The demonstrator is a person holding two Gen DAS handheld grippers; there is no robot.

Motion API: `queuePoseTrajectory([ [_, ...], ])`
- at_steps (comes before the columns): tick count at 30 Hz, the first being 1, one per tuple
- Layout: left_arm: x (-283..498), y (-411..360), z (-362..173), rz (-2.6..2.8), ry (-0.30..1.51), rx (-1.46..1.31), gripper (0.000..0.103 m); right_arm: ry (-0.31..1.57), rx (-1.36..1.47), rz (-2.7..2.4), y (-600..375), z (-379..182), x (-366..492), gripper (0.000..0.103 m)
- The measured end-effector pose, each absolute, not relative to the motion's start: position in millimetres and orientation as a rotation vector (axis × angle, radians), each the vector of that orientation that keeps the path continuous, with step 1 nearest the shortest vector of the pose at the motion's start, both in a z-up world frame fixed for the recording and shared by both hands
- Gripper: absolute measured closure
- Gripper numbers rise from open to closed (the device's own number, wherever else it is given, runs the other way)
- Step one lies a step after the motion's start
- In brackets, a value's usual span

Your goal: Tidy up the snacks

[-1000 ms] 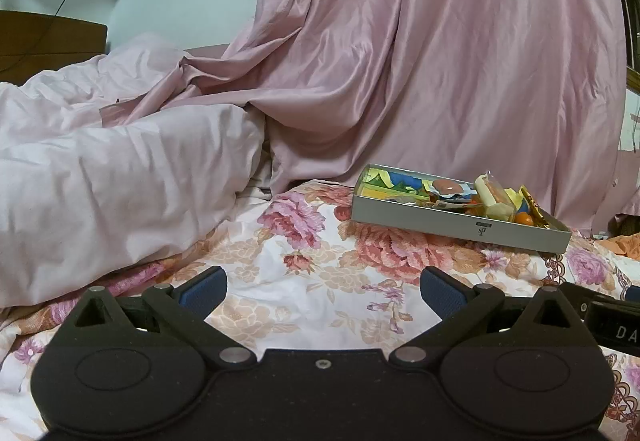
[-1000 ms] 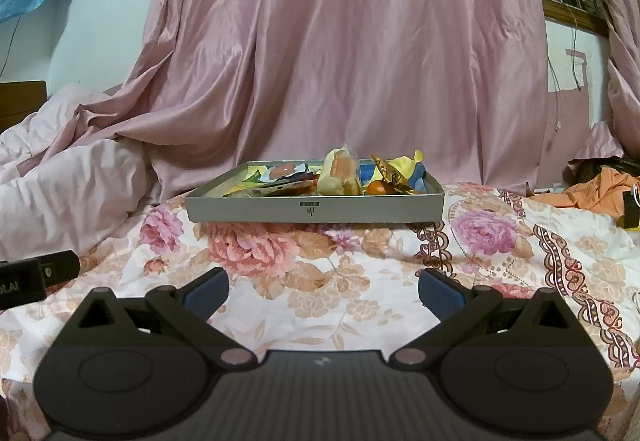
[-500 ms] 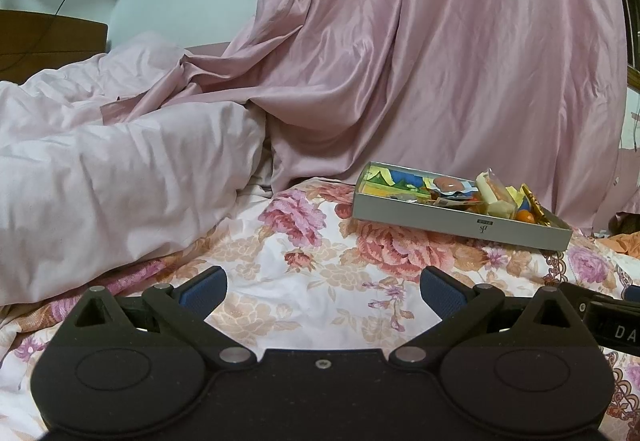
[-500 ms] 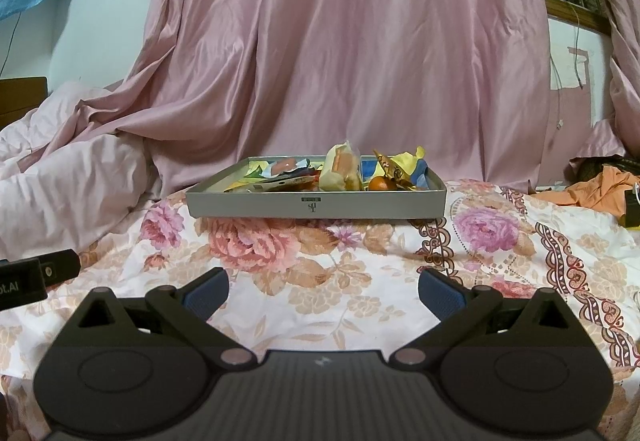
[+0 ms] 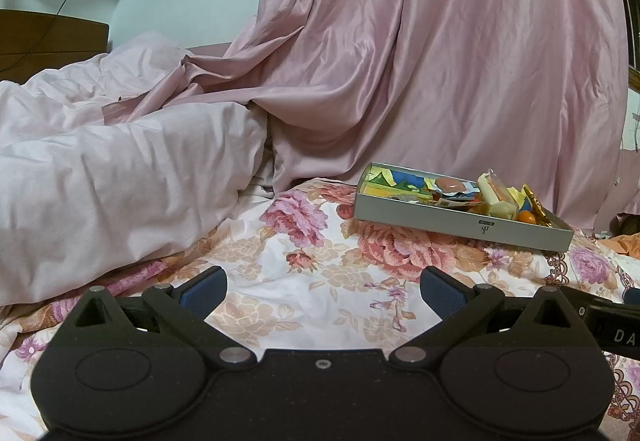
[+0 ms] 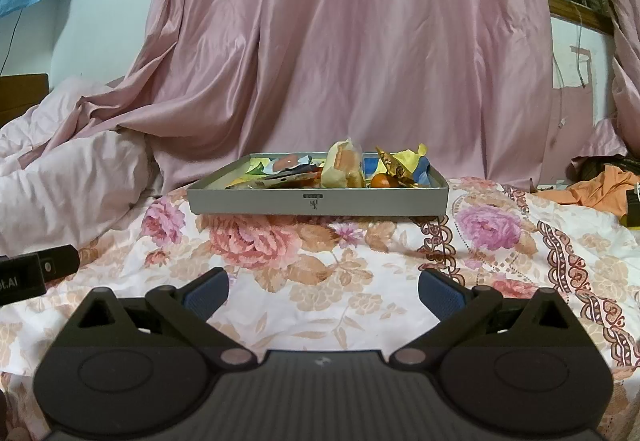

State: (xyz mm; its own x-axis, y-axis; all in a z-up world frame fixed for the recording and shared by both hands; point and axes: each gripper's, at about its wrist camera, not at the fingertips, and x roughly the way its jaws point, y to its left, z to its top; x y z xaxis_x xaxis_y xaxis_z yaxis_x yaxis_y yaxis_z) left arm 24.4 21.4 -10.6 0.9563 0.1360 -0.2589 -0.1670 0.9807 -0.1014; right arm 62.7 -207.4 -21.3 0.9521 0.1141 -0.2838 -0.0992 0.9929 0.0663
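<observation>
A flowered bedsheet [image 6: 320, 281] lies before a pink curtain [image 6: 360, 41]. On it, ahead of both grippers, sits a grey tray [image 6: 316, 201] of snacks [image 6: 344, 165]. The left gripper [image 5: 323, 287] and right gripper [image 6: 323, 285] hang spread wide, empty.

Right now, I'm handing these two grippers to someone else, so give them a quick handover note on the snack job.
Left gripper: open, holding nothing, low over the floral bedsheet.
Right gripper: open, holding nothing, facing the tray head-on.
Grey tray: sits on the sheet ahead of both grippers, against the pink curtain. It lies to the right in the left view.
Snacks: a loose mix of wrapped packets and a small orange round piece, all inside the tray.
Done: no sorting is apparent.
Left: reach the tray and arrange the snacks.
</observation>
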Motion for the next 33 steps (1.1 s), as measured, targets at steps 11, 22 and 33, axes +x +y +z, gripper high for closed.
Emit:
queuePoseTrajectory([
  [11, 24.5, 21.5, -10.3, 0.154, 0.254, -0.123, 0.001, 0.294, 0.05, 0.109, -206.4, -21.4, 63.0, 0.0],
  [22, 24.4, 21.9, -10.5, 0.154, 0.254, -0.123, 0.001, 0.296, 0.05, 0.109, -206.3, -21.7, 63.5, 0.0],
  [33, 24.6, 21.8, -10.1, 0.153, 0.255, -0.123, 0.001, 0.297, 0.05, 0.109, -205.9, -22.1, 64.0, 0.0],
])
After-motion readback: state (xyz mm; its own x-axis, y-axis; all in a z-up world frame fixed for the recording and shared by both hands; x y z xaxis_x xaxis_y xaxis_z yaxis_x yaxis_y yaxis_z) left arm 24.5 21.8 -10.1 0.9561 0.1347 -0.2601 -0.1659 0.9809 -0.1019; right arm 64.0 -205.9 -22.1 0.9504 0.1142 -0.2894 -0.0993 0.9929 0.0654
